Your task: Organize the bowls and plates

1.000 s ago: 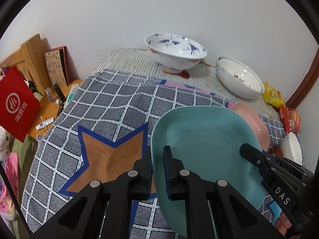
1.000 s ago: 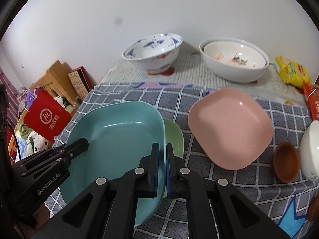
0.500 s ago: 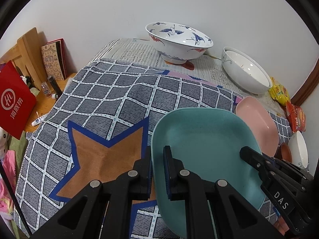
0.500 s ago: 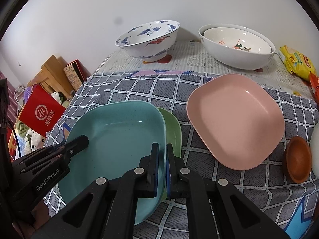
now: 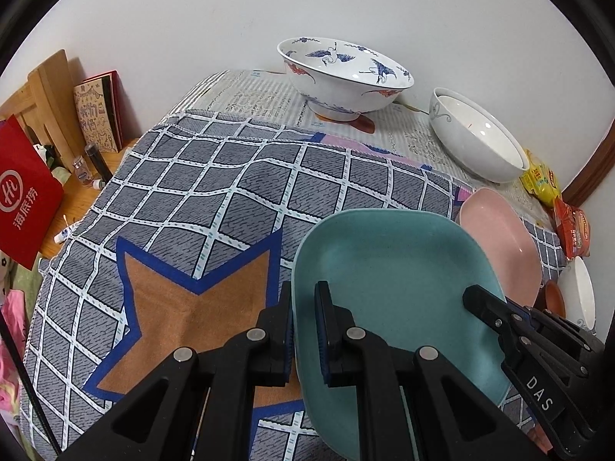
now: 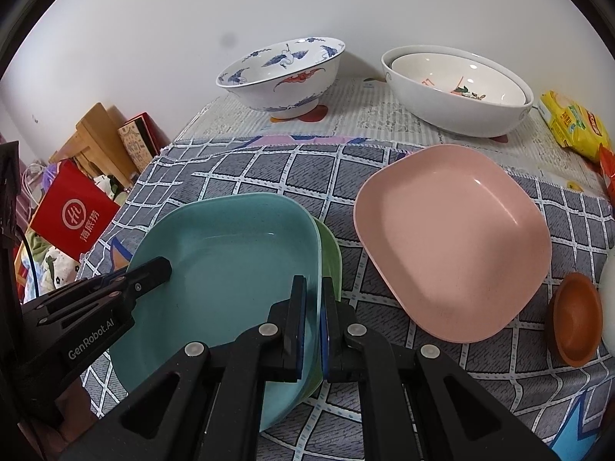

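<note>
A teal plate [image 5: 396,269] [image 6: 226,265] is held at both sides. My left gripper [image 5: 303,326] is shut on its left rim. My right gripper [image 6: 312,319] is shut on its right rim, with a green plate [image 6: 330,253] showing just under it. A pink plate [image 6: 449,238] [image 5: 499,238] lies on the checked cloth to the right. A blue-crane patterned bowl [image 6: 282,73] [image 5: 346,77] and a white bowl [image 6: 457,92] [image 5: 476,142] with a smaller one nested inside stand at the back.
A small brown dish [image 6: 576,319] and a white bowl's edge [image 5: 580,292] sit at the right. Snack packets [image 6: 572,126] lie at the back right. A red bag [image 5: 23,196], books and a wooden rack stand left of the table. The wall is close behind.
Both grippers with the teal plate have come lower and a little nearer the pink plate and the bowls. Both grips stay shut.
</note>
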